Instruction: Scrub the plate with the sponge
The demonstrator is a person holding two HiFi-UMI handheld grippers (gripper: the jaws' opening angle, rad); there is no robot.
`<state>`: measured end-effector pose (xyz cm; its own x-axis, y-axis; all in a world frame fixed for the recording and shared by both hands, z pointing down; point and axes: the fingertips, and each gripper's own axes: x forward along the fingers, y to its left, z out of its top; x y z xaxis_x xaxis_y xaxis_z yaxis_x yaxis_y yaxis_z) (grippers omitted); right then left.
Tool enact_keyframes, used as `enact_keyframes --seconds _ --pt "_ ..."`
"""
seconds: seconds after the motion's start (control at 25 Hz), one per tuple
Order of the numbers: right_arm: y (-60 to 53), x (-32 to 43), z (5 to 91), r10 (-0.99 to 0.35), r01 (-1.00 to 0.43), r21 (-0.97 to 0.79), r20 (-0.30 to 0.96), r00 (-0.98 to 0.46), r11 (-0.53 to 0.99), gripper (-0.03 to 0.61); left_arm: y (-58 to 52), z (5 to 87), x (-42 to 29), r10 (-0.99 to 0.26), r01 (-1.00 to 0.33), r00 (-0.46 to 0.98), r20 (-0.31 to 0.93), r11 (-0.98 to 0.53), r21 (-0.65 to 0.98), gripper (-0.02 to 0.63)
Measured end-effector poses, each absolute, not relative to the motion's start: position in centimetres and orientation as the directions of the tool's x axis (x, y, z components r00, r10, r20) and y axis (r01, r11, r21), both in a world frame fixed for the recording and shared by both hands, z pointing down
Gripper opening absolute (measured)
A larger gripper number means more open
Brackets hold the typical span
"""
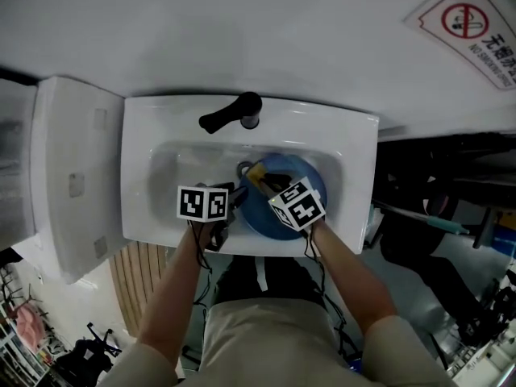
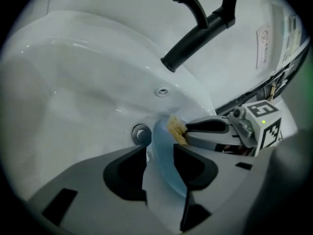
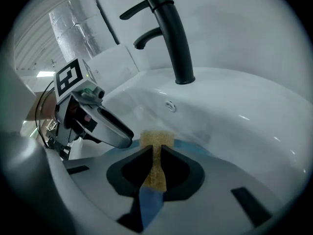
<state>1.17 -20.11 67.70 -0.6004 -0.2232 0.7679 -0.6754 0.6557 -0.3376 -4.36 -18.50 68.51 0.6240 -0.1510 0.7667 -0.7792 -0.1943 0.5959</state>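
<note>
Sink (image 1: pixel 145 135): sponge (image 3: pixel 156 139) in right hand-held gripper (image 3: pixel 155 153)

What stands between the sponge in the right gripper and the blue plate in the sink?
Nothing visible does. The right gripper holds the sponge close above the plate; the left gripper has its open jaws astride the plate's rim, off to the side.

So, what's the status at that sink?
Right gripper shut on yellow sponge. Left gripper open, jaws astride rim of round blue plate. Nothing in the way.
</note>
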Motion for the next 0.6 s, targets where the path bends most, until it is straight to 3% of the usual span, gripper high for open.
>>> enact_keyframes --seconds 0.12,0.32,0.6 --pt "-19.8 0.9 68.8 -0.196 -0.665 -0.348 0.775 -0.601 0.661 0.063 -18.8 70.1 -4.1 -0.128 -0.771 0.634 0.762 -0.174 0.612 0.176" --pt "-19.9 0.2 70.5 -0.152 -0.644 -0.363 0.785 -0.601 0.673 0.063 -18.8 71.6 -3.7 -0.08 -0.749 0.661 0.746 -0.135 0.649 0.058" --pt "-20.6 -0.2 72.2 -0.119 -0.625 -0.314 0.826 -0.551 0.715 0.064 -19.8 71.8 -4.5 -0.148 -0.79 0.613 0.776 -0.115 0.602 0.028"
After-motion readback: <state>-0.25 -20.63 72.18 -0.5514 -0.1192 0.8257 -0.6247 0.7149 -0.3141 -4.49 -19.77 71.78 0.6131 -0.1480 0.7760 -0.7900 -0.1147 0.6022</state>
